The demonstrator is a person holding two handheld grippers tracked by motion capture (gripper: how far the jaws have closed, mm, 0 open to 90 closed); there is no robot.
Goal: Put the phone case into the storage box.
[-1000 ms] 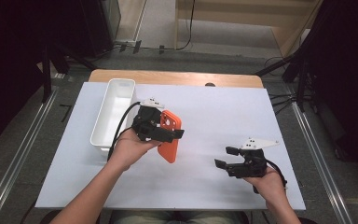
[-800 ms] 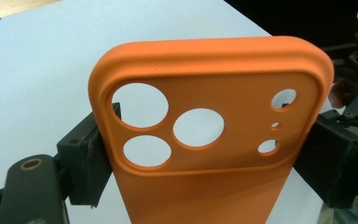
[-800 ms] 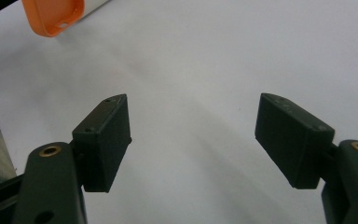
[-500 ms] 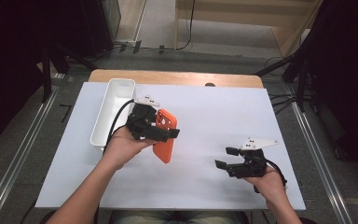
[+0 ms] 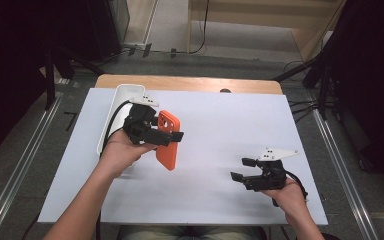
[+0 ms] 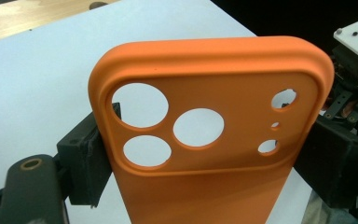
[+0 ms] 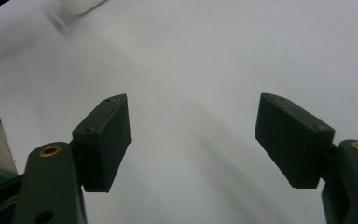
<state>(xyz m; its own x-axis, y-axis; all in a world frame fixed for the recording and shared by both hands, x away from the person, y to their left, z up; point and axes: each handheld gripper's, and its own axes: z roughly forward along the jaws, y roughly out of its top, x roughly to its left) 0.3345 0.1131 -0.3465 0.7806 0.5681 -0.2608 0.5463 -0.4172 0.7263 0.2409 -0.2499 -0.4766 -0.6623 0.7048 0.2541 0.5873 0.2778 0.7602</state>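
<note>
An orange phone case (image 5: 168, 150) with round camera cut-outs hangs above the white table, its camera end uppermost. My left gripper (image 5: 171, 135) is shut on it, just right of the white tray. In the left gripper view the case (image 6: 214, 93) stands upright with the black pads (image 6: 86, 161) pressing its two long edges. My right gripper (image 5: 242, 169) rests low over the table at the front right, open. In the right gripper view its jaws stand wide apart with bare white tabletop behind the right gripper (image 7: 193, 140).
A long white tray (image 5: 114, 107) lies along the table's left side, partly hidden by my left hand. A wooden strip (image 5: 190, 83) runs along the far edge. The other hand's gripper (image 6: 356, 51) appears at the right of the left gripper view.
My left hand has carried the orange case a little to the left, toward the tray, and slightly upward. The right gripper has not moved.
</note>
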